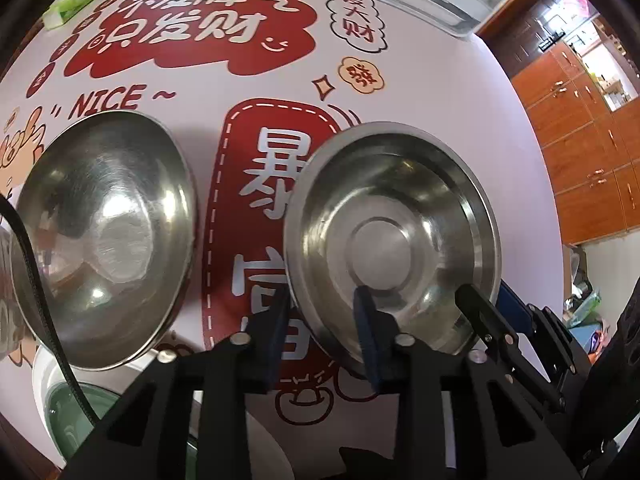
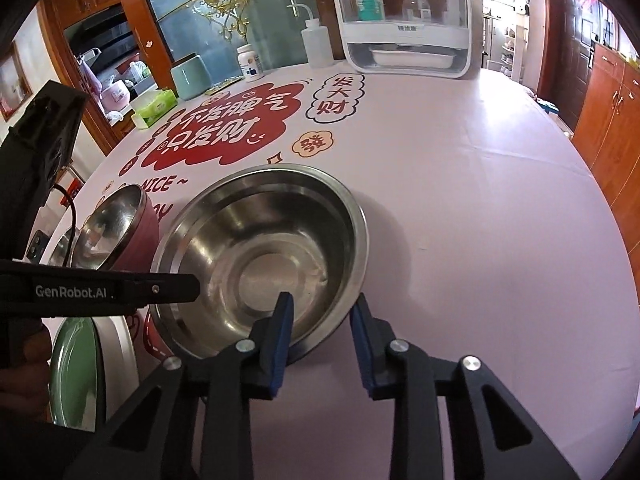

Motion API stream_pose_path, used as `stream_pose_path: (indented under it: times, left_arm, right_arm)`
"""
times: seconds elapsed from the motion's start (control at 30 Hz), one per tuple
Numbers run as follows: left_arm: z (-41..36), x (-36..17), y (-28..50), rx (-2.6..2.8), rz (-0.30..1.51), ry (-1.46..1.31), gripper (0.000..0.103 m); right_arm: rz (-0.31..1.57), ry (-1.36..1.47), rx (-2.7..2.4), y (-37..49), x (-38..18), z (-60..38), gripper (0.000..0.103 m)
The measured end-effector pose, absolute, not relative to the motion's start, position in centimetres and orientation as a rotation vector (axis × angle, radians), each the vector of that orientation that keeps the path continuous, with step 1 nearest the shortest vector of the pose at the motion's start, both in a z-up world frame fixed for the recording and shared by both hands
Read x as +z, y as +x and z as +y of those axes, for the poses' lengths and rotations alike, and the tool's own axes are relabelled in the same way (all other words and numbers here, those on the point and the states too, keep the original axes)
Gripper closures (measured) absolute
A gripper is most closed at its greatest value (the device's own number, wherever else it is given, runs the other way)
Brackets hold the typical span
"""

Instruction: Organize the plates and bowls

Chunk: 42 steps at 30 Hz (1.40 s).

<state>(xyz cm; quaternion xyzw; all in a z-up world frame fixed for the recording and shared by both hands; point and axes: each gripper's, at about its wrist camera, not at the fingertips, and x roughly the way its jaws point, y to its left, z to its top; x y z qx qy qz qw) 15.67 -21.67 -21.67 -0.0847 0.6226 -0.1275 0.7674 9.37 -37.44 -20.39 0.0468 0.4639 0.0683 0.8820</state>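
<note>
Fingers of the left gripper [image 1: 324, 332] straddle the near rim of the wide steel bowl [image 1: 392, 240], one blue pad inside [image 1: 366, 320] and one outside, closed narrowly on the rim. Fingers of the right gripper [image 2: 322, 336] straddle the same bowl's [image 2: 264, 256] near-right rim, the left pad [image 2: 282, 332] inside; the right pad stands just outside, and whether it presses the wall cannot be told. No earlier view is given. The bowl rests on the surface [image 2: 460, 208], covered with a pale cloth printed in red.

Just beside the bowl on its left stands a steel-lined bowl with a red outer wall [image 2: 116, 228]. Nearer the camera on that side lies a green plate [image 2: 76, 364] on a white plate [image 2: 120, 344]. The left gripper's black body crosses in front of these in the right wrist view.

Far across the surface: a green tissue pack [image 2: 154, 106], a teal canister [image 2: 192, 76], a white pill jar [image 2: 250, 62], a squeeze bottle [image 2: 316, 46], and a white storage case [image 2: 404, 20] holding bottles. Wooden cabinets [image 2: 612, 120] stand beyond.
</note>
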Motion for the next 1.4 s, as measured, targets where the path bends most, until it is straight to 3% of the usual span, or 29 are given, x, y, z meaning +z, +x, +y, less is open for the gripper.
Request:
stream_pose_path:
  times: [0.13, 1.4]
  left_arm:
    - [-21.7, -21.9, 15.7, -0.278, 1.36, -0.181, 0.086]
    - [-21.2, -17.8, 10.1, -0.341, 1.26, -0.133, 0.084]
  right_arm:
    - [0.968, 0.097, 0.141, 9.4, -20.4, -37.4, 0.074]
    - [0.912, 0.079, 0.119, 5.2, -16.7, -37.2, 0.075]
